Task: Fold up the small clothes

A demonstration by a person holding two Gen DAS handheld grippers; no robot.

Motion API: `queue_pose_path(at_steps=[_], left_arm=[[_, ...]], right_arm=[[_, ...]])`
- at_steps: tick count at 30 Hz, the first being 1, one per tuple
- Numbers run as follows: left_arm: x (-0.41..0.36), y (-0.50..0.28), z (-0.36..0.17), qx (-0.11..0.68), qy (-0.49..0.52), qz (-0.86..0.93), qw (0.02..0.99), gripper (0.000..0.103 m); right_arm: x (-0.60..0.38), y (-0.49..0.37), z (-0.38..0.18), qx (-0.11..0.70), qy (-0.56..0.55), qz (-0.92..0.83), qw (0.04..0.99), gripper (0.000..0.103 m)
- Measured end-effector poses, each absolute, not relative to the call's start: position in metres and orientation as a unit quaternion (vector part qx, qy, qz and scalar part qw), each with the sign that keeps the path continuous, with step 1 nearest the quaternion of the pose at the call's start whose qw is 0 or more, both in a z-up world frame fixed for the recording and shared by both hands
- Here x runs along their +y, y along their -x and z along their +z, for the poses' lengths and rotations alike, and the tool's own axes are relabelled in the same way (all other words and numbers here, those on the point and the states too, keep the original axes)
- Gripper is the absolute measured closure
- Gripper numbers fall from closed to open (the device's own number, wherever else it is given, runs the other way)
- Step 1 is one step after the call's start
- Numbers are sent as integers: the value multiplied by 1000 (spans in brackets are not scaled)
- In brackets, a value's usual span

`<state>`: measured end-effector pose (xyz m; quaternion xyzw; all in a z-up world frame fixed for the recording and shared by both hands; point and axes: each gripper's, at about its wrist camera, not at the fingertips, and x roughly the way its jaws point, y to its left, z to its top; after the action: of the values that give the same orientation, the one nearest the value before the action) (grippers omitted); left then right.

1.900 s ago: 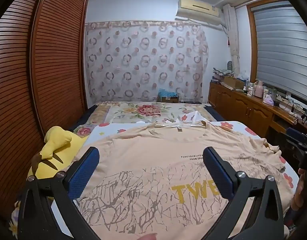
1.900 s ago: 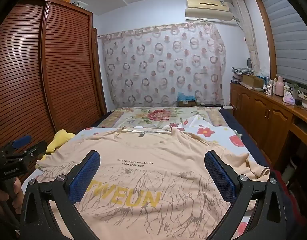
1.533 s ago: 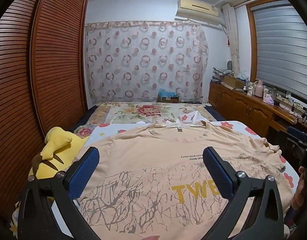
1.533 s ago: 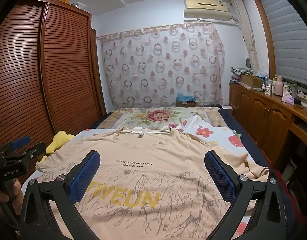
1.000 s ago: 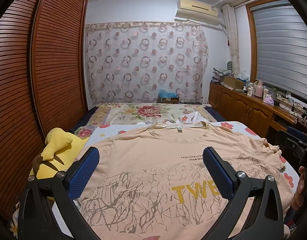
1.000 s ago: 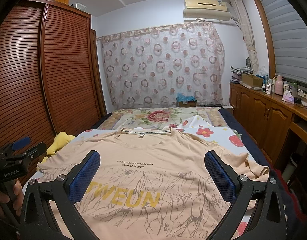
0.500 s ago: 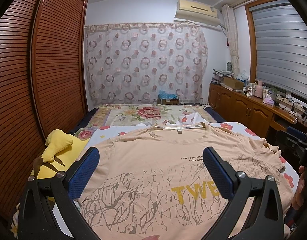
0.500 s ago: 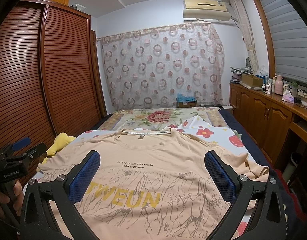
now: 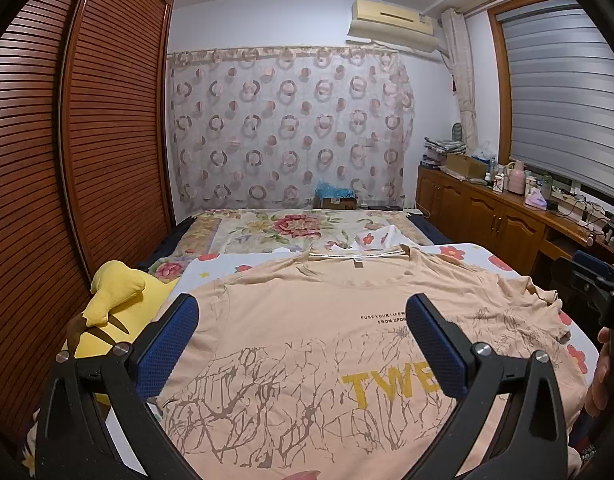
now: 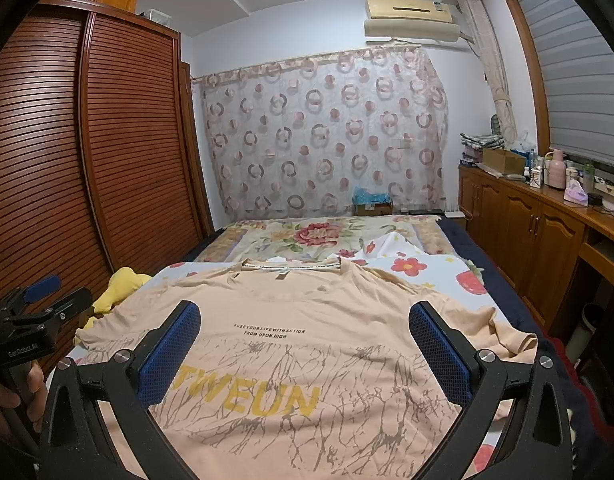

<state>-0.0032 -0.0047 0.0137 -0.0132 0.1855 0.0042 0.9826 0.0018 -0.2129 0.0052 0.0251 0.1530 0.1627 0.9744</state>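
Observation:
A beige T-shirt [image 9: 307, 320] with yellow letters and a brown branch print lies spread front-up on the bed, collar at the far side. It also shows in the right wrist view [image 10: 307, 320]. My left gripper [image 9: 301, 316] is open and empty, held above the shirt's left half. My right gripper [image 10: 305, 320] is open and empty above the shirt's middle. The right sleeve [image 10: 511, 340] lies rumpled at the bed's right edge. The left sleeve [image 10: 103, 334] lies flat near the left edge.
A yellow plush toy [image 9: 119, 300] lies at the bed's left edge beside the louvred wardrobe [image 9: 67, 160]. A floral quilt [image 9: 299, 228] covers the far part of the bed. Wooden cabinets [image 10: 547, 240] with clutter on top run along the right wall.
Both grippers have tilted or risen very slightly, so the shirt sits a little lower in view. Both stay open and the shirt has not moved.

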Motion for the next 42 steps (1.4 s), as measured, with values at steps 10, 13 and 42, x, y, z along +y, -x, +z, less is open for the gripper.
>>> queue_pose_path(at_steps=[10, 13, 42], left_arm=[[-5, 4, 16, 184, 13, 4, 983, 0], [-7, 6, 20, 183, 12, 1, 983, 0], [-2, 5, 18, 198, 17, 7, 980, 0]], right_arm=[[-213, -2, 6, 152, -26, 163, 975, 0], [-213, -2, 7, 151, -26, 163, 975, 0], [-206, -10, 1, 157, -27, 176, 972, 0]])
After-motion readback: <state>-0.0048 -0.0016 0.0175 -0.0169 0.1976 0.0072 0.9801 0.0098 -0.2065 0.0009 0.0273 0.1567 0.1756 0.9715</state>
